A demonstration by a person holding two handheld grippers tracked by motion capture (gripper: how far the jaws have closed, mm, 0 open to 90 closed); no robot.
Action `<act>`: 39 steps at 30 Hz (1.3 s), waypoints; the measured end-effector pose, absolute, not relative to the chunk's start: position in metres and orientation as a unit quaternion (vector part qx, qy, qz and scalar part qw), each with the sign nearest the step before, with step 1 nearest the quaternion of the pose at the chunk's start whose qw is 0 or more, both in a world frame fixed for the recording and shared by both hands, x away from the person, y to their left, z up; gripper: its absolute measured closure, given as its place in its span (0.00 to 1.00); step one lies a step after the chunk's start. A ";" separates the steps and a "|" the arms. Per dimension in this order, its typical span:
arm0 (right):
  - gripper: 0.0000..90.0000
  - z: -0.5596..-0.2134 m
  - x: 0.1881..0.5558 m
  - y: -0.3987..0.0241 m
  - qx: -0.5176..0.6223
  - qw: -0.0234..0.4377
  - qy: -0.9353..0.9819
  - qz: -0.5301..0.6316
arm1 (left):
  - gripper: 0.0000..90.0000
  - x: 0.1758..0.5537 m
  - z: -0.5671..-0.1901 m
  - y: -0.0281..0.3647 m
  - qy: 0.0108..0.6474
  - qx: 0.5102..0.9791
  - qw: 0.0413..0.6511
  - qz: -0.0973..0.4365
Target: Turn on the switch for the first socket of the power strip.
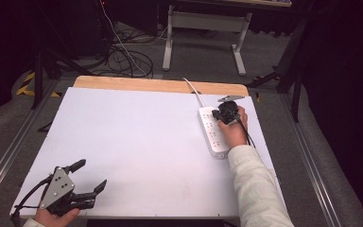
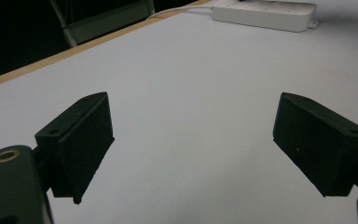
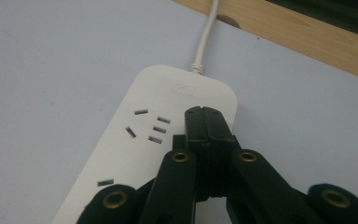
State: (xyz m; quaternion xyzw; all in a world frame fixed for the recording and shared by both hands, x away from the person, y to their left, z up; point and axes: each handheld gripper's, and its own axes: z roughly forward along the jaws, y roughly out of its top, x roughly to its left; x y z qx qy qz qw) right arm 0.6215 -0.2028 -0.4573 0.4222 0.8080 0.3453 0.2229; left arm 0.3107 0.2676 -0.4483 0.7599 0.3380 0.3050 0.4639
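White power strip (image 1: pixel 213 131) is seen lying at the right of the high view, on the pale surface (image 1: pixel 137 142), its cord (image 1: pixel 193 90) led off toward the upper edge. The right gripper (image 3: pixel 207 116) is held over the strip's cord end, fingers pressed together with nothing pinched between them, the tip poised at or just above the plastic beside the sockets; contact cannot be told. The left gripper (image 1: pixel 89 175) is kept at the lower left, fingers (image 2: pixel 77 144) spread wide and empty. A press or nudge on the strip is judged to be in hand; a steady, controlled push is called for next.
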 end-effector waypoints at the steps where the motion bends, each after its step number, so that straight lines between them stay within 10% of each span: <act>1: 1.00 -0.457 0.622 -0.203 0.423 0.222 0.807 0.346 | 0.14 0.311 -0.448 0.268 0.338 0.760 0.464 0.305; 39: 1.00 -0.443 0.614 -0.196 0.400 0.249 0.803 0.364 | 0.14 0.312 -0.448 0.267 0.338 0.758 0.466 0.305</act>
